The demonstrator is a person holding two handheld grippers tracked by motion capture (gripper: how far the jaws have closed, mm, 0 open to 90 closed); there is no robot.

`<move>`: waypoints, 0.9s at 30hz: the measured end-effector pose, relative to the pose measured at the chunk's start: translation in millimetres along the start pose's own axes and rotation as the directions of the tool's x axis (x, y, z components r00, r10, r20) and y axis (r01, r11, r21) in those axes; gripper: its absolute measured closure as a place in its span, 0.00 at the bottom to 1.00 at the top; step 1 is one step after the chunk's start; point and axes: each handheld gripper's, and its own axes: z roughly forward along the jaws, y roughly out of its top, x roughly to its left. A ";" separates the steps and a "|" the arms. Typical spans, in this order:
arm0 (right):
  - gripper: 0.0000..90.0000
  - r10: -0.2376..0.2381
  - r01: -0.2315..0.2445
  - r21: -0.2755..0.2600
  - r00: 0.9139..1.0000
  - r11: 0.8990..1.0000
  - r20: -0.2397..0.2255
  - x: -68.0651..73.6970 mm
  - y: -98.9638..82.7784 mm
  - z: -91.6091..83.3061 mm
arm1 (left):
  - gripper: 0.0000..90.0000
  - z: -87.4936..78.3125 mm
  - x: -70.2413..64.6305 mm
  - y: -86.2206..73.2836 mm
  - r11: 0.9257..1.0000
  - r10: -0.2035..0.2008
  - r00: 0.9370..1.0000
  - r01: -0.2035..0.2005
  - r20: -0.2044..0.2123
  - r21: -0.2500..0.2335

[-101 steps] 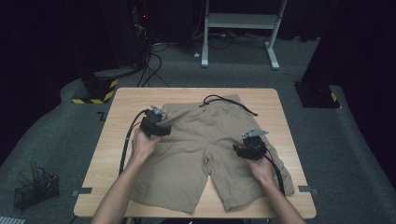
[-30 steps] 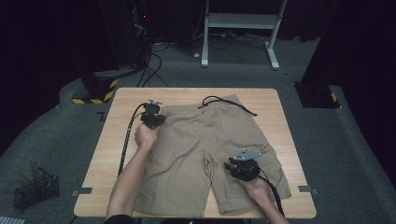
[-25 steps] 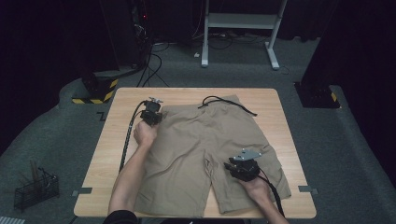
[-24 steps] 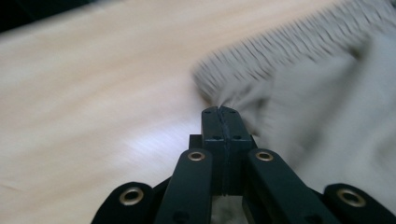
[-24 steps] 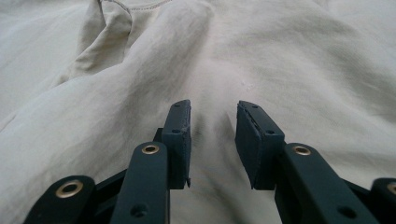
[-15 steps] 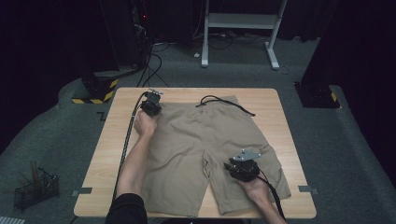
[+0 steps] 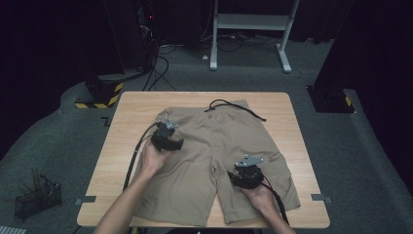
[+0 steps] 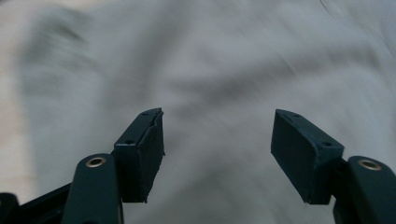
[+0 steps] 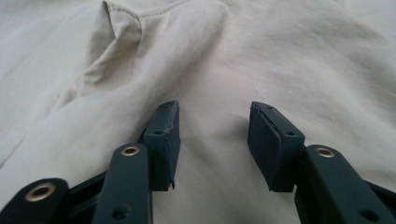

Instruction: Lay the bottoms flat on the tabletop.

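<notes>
Khaki shorts [image 7: 209, 161] lie flat on the wooden table [image 7: 287, 105]; left gripper [image 7: 168, 141] and right gripper [image 7: 246, 176] rest over them, both sets of jaws just opened, gripping nothing.

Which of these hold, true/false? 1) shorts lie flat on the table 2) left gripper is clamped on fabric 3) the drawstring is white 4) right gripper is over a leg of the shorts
1) True: the shorts lie spread on the table.
2) False: the left gripper has just been opening; nothing is between its pads.
3) False: the drawstring is black.
4) True: the right gripper is over the right-hand leg, jaws apart.
</notes>
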 end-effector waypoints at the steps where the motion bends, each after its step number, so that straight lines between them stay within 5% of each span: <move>1: 0.58 0.005 -0.005 -0.003 1.000 1.000 0.004 2.0 0.8 1.3 | 0.39 7.4 -6.0 -6.1 1.000 -0.008 1.000 0.008 -0.001 0.020; 5: 0.57 -0.022 0.022 0.021 1.000 1.000 -0.023 13.4 6.3 3.4 | 0.39 17.5 -3.2 -15.3 0.991 -0.132 0.990 0.132 0.042 0.005; 7: 0.57 -0.032 0.033 0.028 0.998 0.999 -0.046 14.0 9.0 -0.4 | 0.39 15.5 -4.5 -17.5 0.992 -0.128 0.991 0.128 0.031 0.003; 9: 0.57 -0.017 0.017 -0.012 1.000 1.000 -0.017 5.0 12.3 -8.6 | 0.39 12.5 -5.9 -21.7 0.992 -0.127 0.991 0.127 0.028 -0.003; 13: 0.54 0.079 -0.077 -0.020 0.993 0.997 0.087 -37.6 18.2 -7.7 | 0.36 13.5 -6.3 -26.7 0.988 -0.147 0.989 0.148 0.021 -0.041; 15: 0.52 0.141 -0.142 0.004 0.987 0.990 0.078 -55.0 14.7 0.8 | 0.35 18.0 -6.3 -24.6 0.987 -0.149 0.989 0.150 0.020 -0.061; 19: 0.52 0.105 -0.106 0.010 0.989 0.994 0.106 -55.3 12.4 11.6 | 0.36 32.6 -1.9 -13.3 0.982 -0.160 0.987 0.160 0.016 -0.097; 27: 0.51 0.149 -0.144 -0.040 0.978 0.989 0.147 -67.7 24.6 30.6 | 0.36 59.7 14.5 23.9 0.983 -0.181 0.984 0.181 0.002 -0.033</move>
